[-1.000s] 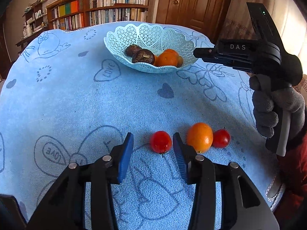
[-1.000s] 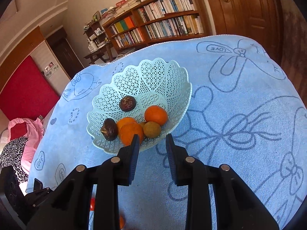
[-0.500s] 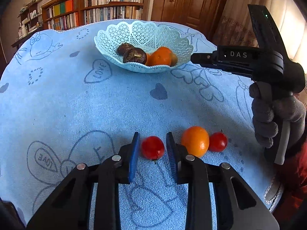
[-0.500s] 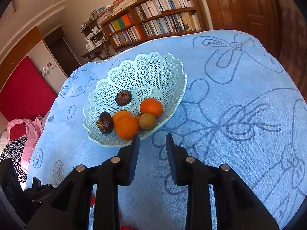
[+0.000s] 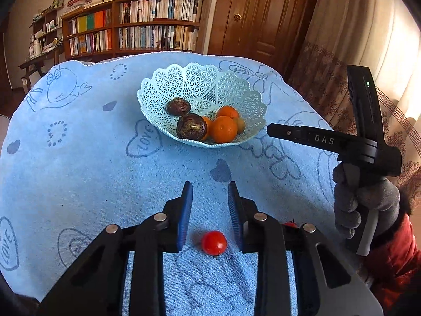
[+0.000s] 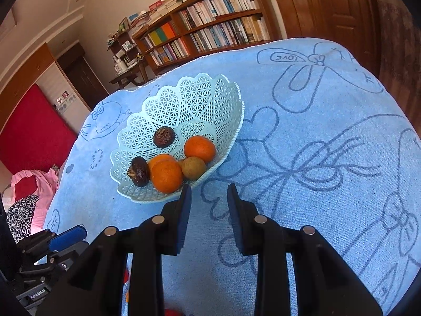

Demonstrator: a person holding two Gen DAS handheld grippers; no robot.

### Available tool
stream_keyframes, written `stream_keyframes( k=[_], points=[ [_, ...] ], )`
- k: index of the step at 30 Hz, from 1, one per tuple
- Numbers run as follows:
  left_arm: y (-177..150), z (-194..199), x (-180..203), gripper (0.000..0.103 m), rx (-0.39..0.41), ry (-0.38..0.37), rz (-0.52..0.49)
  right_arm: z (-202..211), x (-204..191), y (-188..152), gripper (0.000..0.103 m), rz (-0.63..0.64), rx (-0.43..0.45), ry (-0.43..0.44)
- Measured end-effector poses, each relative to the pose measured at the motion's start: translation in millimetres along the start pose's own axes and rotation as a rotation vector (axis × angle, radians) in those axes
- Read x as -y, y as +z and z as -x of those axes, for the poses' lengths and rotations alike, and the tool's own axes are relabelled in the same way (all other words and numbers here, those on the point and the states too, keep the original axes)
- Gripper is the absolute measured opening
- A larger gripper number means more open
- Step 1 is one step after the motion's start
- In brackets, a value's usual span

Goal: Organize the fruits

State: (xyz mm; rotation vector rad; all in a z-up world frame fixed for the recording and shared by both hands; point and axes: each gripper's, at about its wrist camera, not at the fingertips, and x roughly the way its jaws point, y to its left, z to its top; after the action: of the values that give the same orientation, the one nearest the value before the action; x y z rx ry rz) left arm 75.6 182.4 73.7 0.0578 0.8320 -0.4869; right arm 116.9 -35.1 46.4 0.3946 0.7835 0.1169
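A red cherry tomato (image 5: 214, 242) lies on the blue cloth between the fingers of my left gripper (image 5: 209, 197), well back from the tips. The jaws are open and the pads do not touch it. A second tomato (image 5: 289, 222) peeks from behind the right finger. The pale lattice basket (image 5: 200, 79) stands further back, holding oranges (image 5: 223, 129) and dark wrinkled fruits (image 5: 191, 130). My right gripper (image 6: 208, 192) hovers open and empty just in front of the basket (image 6: 184, 100), near an orange (image 6: 166, 176) and a small brown fruit (image 6: 194, 167).
A grey-gloved hand (image 5: 363, 205) holds the right gripper (image 5: 271, 129) to the right of the basket. The cloth-covered table (image 5: 79, 158) drops off at its rounded edges. A bookshelf (image 5: 147, 31) and a wooden door (image 5: 250, 18) stand behind it.
My left gripper narrowed its jaws and moved forward over the tomato, which now sits deeper between the fingers. The loose orange is hidden behind the right finger. The right gripper drew back slightly from the basket.
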Motion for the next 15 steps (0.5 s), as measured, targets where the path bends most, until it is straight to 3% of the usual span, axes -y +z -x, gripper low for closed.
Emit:
stream_keyframes(
  k=[2, 10, 12, 15],
  points=[
    [-8.4, -4.1, 1.9, 0.046, -0.022, -0.005, -0.001, -0.8, -0.2, -0.8, 0.029, -0.001, -0.003, -0.001],
    [-48.1, -25.2, 6.3, 0.046, -0.126, -0.022, -0.003, -3.0, -0.8, -2.0, 0.029, -0.004, -0.009, -0.001],
    [-52.2, -30.5, 6.5, 0.032, -0.139, -0.016, -0.007, -2.4, -0.9, -2.1, 0.029, -0.002, -0.008, 0.000],
    [-50.8, -33.1, 5.6, 0.027, -0.140, -0.010, -0.003, -2.6, -0.1, -2.2, 0.029, -0.005, -0.010, 0.000]
  ],
)
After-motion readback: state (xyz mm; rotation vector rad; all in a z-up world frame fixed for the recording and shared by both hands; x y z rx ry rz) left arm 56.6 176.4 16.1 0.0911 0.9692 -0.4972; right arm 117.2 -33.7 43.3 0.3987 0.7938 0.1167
